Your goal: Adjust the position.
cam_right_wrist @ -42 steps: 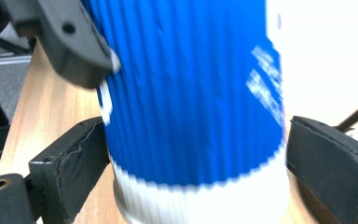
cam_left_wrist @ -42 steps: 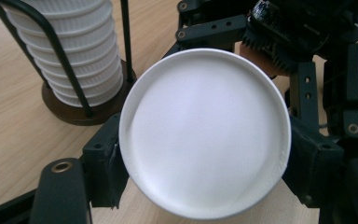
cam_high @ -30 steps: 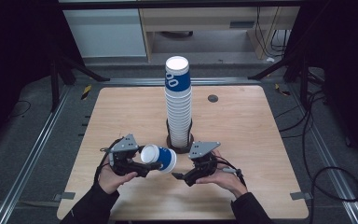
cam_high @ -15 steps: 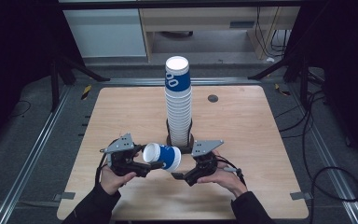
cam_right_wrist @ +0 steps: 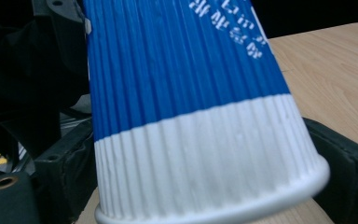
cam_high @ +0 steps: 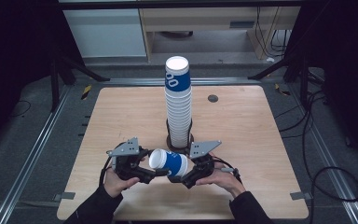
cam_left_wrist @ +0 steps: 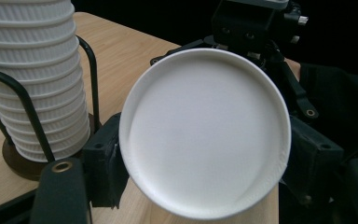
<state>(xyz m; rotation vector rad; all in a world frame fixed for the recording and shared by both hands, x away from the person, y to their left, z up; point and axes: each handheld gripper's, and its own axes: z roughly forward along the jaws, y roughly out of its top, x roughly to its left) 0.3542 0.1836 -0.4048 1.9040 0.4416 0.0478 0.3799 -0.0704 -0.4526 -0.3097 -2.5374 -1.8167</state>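
cup: we held a ribbed blue-and-white paper cup (cam_high: pixel 169 162) sideways, near the table's (cam_high: pixel 261 140) front edge | left gripper (cam_high: pixel 156 173) clamped its base | right gripper (cam_high: pixel 173 178) closing on its rim | tall white cup stack (cam_high: pixel 179 109) just behind | open tabletop either side

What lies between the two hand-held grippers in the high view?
A single blue-and-white paper cup, lying on its side, spans the gap between the left hand-held gripper and the right hand-held gripper; its white base faces the left one. The high view shows this.
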